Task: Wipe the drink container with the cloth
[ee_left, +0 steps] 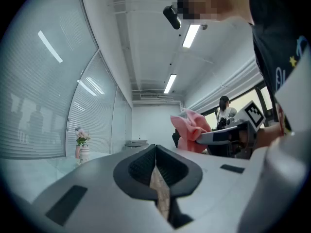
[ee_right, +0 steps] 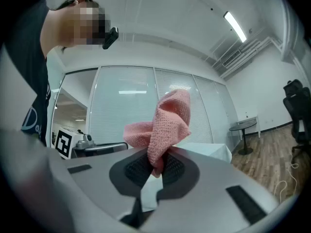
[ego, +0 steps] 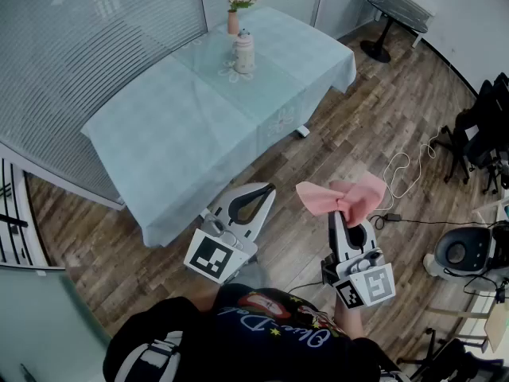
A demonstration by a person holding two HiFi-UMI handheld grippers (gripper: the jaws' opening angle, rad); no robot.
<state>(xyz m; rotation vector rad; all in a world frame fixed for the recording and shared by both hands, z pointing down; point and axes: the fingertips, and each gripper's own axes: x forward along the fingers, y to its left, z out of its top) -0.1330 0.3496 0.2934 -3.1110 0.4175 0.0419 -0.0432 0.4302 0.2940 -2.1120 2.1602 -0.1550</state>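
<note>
**Pink cloth clamped; container far up the table**

The table (ego: 159,142), draped in a smooth pale blue-green cover, fills the left half of the head view. Near its far end stands the drink container (ego: 244,53), a small pale cylinder with a darker cap. Its details are too small to make out. A slim pink vase (ego: 233,21) of flowers stands just behind it.

The left gripper (ego: 267,190) is white plastic with black ribbed pads. Its jaws meet at the tips with nothing between them, and the container lies at its 12 o'clock, well apart.

The right gripper (ego: 339,213) is clamped on the cloth (ego: 347,196), a pink open-weave knit that bunches and flares above the jaws. The pinched lower fold is hidden between the pads. The container lies at this gripper's 11 o'clock, well apart.

At 3 o'clock, over the wood-plank floor (ego: 382,110), the frame edge cuts off a black chair (ego: 485,134).
</note>
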